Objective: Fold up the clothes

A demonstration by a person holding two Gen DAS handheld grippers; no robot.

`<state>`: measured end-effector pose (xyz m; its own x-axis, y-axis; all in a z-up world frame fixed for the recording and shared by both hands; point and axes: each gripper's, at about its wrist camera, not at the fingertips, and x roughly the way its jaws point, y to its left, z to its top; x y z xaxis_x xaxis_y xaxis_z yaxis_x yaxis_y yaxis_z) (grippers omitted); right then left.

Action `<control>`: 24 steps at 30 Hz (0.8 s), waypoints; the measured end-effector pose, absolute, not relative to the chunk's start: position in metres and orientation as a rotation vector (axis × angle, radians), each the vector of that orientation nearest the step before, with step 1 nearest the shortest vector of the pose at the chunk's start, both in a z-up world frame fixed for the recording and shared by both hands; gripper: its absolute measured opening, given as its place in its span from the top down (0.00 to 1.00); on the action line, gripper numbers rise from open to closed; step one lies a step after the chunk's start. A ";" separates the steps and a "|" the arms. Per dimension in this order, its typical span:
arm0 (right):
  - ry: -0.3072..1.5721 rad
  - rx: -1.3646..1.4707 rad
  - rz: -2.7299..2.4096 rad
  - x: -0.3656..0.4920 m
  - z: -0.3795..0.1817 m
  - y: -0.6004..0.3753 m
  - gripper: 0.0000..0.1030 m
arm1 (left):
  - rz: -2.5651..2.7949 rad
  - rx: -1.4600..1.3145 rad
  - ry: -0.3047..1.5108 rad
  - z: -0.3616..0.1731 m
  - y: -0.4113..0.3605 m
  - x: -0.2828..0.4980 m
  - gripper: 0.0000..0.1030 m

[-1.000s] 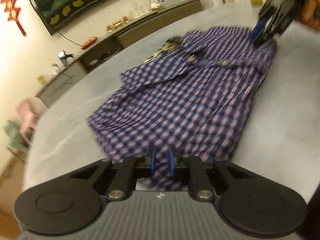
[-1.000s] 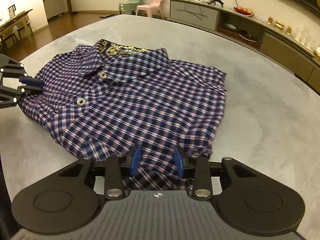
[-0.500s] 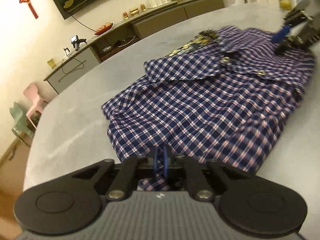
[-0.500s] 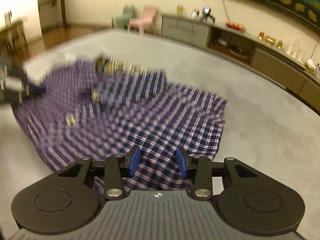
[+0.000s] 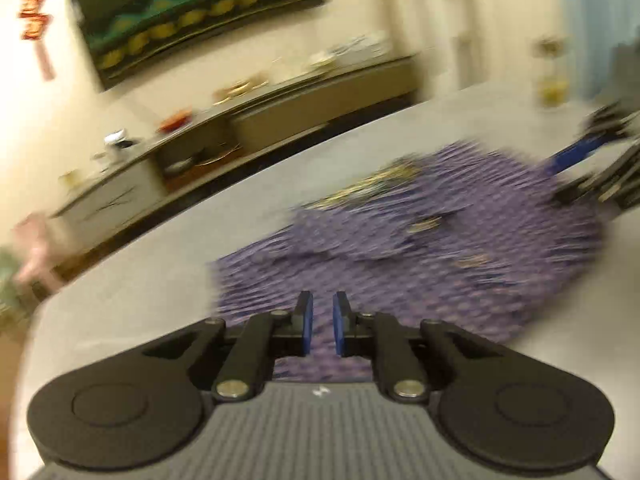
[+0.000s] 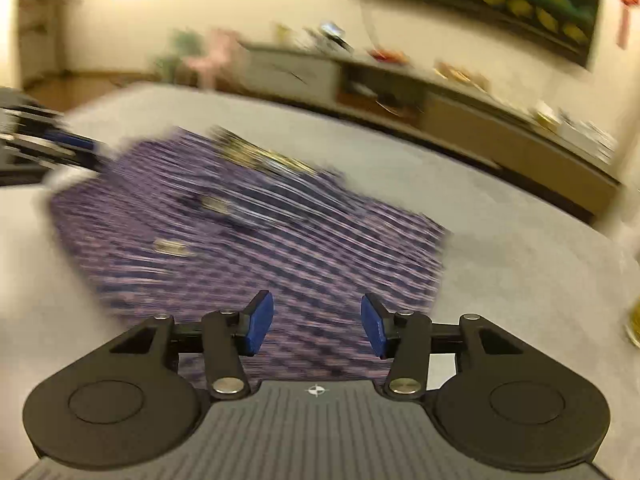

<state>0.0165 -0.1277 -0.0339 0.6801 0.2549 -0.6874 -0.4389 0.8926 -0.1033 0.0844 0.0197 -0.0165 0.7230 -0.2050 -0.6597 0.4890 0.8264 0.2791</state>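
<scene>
**A:** Talk me through it. Where's the garment?

**B:** The purple-and-navy checked button-up shirt is lying folded on the pale grey round table, collar end away from me, gold-patterned neck lining showing at the top. Both views are badly smeared, so I can't read the finer creases.

**A:** And your left gripper?

**B:** My left gripper sits low over the near hem. Its blue pads are parted by a narrow gap, and I see checked cloth through that gap, lying behind and below it. Nothing is pinched between them as far as I can tell.

**A:** Right side?

**B:** My right gripper has its blue pads spread wide, hanging over the shirt's near edge with only fabric beneath. From the left view that same gripper shows at the far right, by the shirt's shoulder corner, too blurred to say whether it touches.

**A:** Anything around you?

**B:** A long low sideboard along the cream wall, cluttered with dishes, and a dark framed green-and-yellow picture hanging above it. A pink plastic chair stands on the floor beyond the table.
</scene>
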 end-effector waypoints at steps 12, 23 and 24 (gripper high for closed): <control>0.692 -0.160 0.430 0.052 -0.023 -0.147 0.48 | -0.410 0.395 0.695 -0.023 0.028 0.081 0.86; 0.805 -0.053 0.228 0.141 -0.059 -0.168 0.48 | -0.289 0.283 0.852 -0.038 0.058 0.115 0.82; 0.794 -0.069 0.226 0.133 -0.055 -0.166 0.48 | -0.279 0.278 0.856 -0.037 0.058 0.117 0.79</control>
<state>0.1335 -0.1659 -0.0547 0.6787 0.1748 -0.7133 -0.2264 0.9738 0.0232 0.1166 0.0577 -0.0372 0.6239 -0.1288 -0.7709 0.3498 0.9280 0.1280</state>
